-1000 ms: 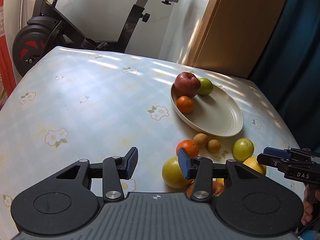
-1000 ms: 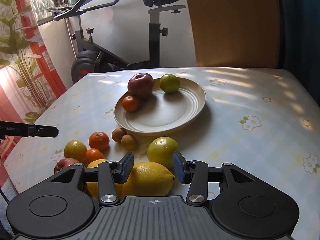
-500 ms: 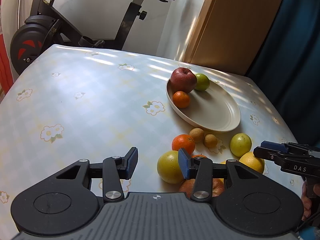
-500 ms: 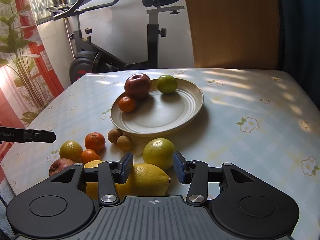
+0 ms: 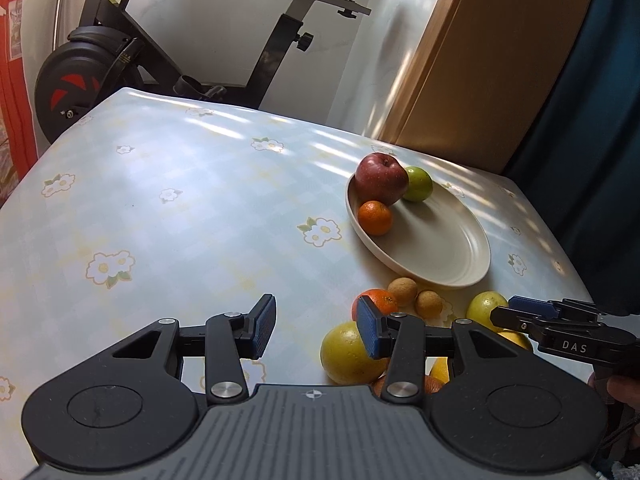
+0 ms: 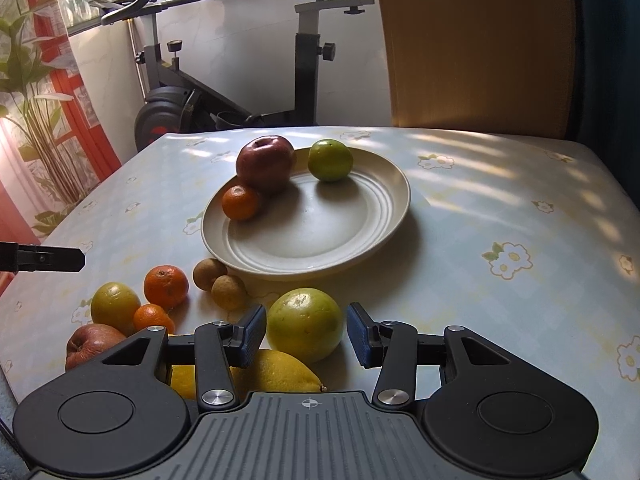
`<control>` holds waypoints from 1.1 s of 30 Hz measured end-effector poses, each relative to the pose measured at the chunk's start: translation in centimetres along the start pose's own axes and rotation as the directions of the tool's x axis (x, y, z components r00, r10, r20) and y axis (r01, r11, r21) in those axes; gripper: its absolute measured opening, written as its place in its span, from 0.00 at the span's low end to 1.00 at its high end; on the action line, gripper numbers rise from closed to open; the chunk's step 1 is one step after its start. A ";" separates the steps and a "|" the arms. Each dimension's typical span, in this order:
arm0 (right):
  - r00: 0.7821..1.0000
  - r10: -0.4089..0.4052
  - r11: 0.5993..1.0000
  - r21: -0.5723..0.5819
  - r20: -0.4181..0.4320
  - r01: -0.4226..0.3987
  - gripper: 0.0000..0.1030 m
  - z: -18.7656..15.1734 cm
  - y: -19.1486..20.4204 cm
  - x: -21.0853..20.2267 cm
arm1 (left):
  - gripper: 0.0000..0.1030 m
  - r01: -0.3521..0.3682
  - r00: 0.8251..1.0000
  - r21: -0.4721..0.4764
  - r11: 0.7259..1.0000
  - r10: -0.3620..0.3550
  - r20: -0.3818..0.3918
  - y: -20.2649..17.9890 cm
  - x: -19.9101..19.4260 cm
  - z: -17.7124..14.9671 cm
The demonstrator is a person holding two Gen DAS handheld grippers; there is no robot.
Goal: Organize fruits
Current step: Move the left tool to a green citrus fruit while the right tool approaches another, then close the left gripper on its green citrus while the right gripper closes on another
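A cream plate (image 6: 360,236) (image 5: 452,256) holds a red apple (image 6: 265,163), a green lime (image 6: 330,160) and a small orange (image 6: 241,202). Loose fruit lies in front of it: a yellow-green citrus (image 6: 305,324), a lemon (image 6: 276,372), two small brown fruits (image 6: 228,291), mandarins (image 6: 165,285), a yellow fruit (image 6: 115,306) and a red apple (image 6: 93,345). My right gripper (image 6: 306,334) is open, its jaws either side of the yellow-green citrus, without touching it. My left gripper (image 5: 316,328) is open and empty over the tablecloth, left of the loose fruit.
The table has a floral cloth (image 5: 168,216). An exercise bike (image 6: 224,80) stands behind it, a wooden panel (image 6: 472,40) at the back right, and a red-framed window with a plant (image 6: 36,100) on the left. The table's near edge runs just below the loose fruit.
My right gripper has moved forward and to the right, from over the lemon to around the yellow-green citrus. The left gripper shifted slightly and stays open.
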State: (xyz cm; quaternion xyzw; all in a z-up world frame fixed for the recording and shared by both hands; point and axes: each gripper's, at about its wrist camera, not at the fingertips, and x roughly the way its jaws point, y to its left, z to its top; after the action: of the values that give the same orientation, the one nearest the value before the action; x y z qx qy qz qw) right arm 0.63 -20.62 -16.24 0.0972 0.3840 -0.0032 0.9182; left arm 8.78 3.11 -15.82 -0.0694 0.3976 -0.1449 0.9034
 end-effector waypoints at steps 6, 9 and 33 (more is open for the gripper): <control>0.999 0.033 0.998 0.053 -0.028 -0.031 0.43 0.0 -0.7 1.3 | 0.45 0.003 1.000 -0.008 1.000 -0.003 -0.009 0.1 0.3 0.1; 0.999 0.039 0.997 0.074 -0.037 -0.037 0.43 -0.1 -0.7 1.6 | 0.45 0.000 1.000 -0.015 1.000 0.000 -0.003 0.0 0.3 0.1; 0.999 0.043 0.996 0.081 -0.028 -0.041 0.42 -0.2 -0.9 1.6 | 0.49 0.071 0.982 -0.077 0.994 -0.084 -0.168 -0.9 4.2 -0.9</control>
State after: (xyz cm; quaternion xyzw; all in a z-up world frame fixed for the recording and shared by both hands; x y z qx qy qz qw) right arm 1.55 -21.31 -17.64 0.1423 0.3948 0.0019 0.9077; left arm 10.60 0.93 -19.11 -0.1038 0.4756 -0.1713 0.8565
